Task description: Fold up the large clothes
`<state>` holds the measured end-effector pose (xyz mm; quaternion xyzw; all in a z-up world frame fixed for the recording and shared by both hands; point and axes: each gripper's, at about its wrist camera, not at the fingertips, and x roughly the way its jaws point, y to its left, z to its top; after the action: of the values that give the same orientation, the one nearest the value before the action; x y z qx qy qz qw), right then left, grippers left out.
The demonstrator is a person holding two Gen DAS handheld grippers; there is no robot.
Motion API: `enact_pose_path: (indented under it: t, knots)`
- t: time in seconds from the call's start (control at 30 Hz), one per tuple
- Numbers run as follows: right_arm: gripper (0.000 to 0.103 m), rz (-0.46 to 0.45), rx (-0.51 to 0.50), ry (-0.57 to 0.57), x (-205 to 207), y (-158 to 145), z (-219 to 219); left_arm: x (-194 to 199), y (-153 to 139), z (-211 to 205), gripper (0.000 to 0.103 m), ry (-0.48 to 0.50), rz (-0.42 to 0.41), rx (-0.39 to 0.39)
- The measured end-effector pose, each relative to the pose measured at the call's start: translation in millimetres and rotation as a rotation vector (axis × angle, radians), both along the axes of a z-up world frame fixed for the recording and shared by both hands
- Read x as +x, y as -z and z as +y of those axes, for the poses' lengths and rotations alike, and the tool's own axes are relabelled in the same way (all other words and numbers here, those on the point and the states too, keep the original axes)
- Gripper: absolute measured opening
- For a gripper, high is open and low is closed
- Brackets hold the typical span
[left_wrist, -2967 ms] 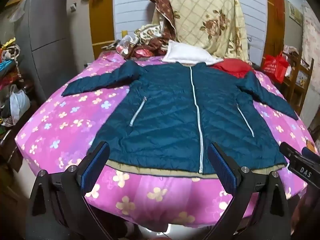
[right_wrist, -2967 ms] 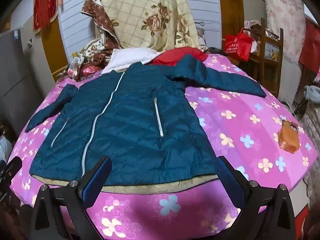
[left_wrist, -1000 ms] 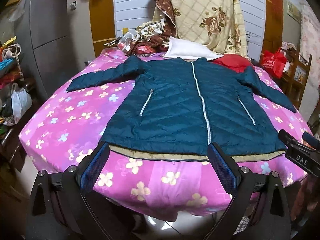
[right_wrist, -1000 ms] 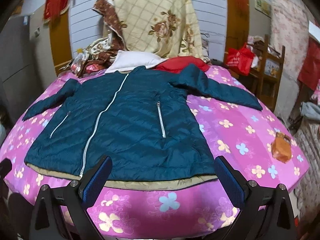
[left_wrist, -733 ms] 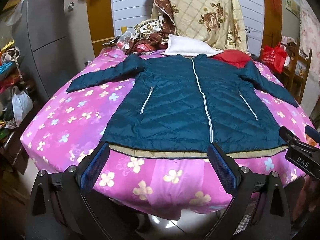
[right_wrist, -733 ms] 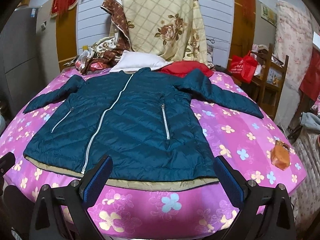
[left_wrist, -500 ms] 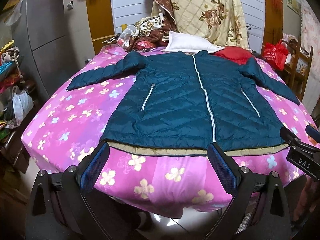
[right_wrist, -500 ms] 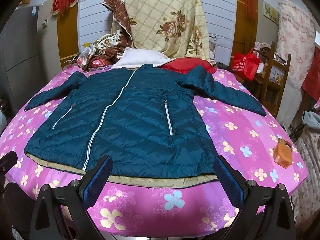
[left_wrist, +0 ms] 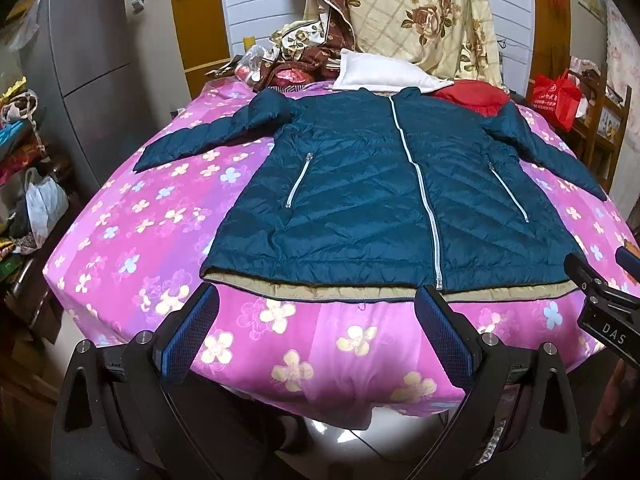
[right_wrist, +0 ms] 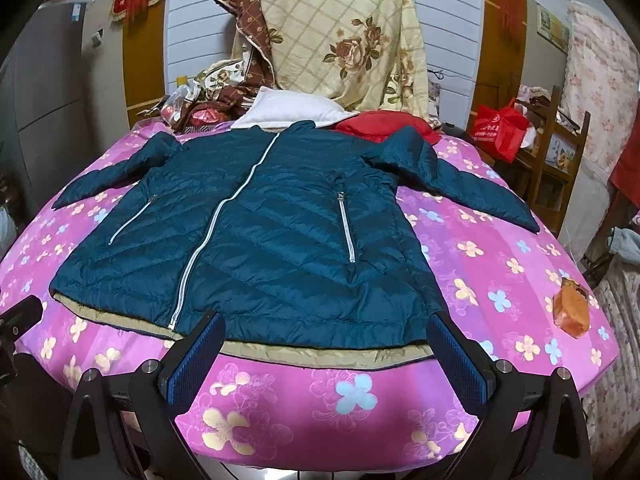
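Observation:
A teal quilted jacket (left_wrist: 372,196) lies flat, front up and zipped, on a pink flowered bed cover (left_wrist: 132,216), sleeves spread to both sides. It also shows in the right wrist view (right_wrist: 256,248). Its tan-lined hem faces me near the bed's front edge. My left gripper (left_wrist: 316,320) is open and empty, held just short of the hem's left half. My right gripper (right_wrist: 324,344) is open and empty in front of the hem's right half. The right gripper's body shows at the right edge of the left wrist view (left_wrist: 608,312).
A white pillow (left_wrist: 380,72), a red garment (left_wrist: 472,94) and a floral quilt (right_wrist: 340,36) sit behind the jacket's collar. An orange packet (right_wrist: 572,308) lies on the bed at the right. A grey fridge (left_wrist: 80,68) stands left; a wooden shelf with a red bag (right_wrist: 500,128) stands right.
Both grippers have pulled back a little and lifted slightly, so more of the bed's front edge shows below the hem. The jacket has not moved. Both grippers stay open.

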<state>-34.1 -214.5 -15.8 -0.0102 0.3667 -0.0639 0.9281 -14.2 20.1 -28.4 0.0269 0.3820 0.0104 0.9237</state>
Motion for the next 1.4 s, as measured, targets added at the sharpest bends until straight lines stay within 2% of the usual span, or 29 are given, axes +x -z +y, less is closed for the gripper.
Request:
enact_pose_path:
  t: [0.63, 0.87, 1.03, 1.2, 1.4]
  knots:
    - [0.100, 0.021, 0.011, -0.023, 2, 9, 4, 10, 11, 14, 0.098, -0.035, 0.029, -0.010]
    - [0.097, 0.026, 0.028, 0.028, 9, 5, -19, 32, 14, 40, 0.098, -0.092, 0.018, 0.014]
    - [0.097, 0.046, 0.091, 0.143, 20, 4, -76, 62, 16, 90, 0.098, -0.166, 0.022, -0.066]
    - [0.097, 0.121, 0.197, 0.283, 34, 27, -149, 103, 36, 133, 0.098, -0.172, 0.093, -0.212]
    - [0.096, 0.186, 0.318, 0.278, 52, 56, -188, 145, 69, 144, 0.098, -0.116, 0.193, -0.336]
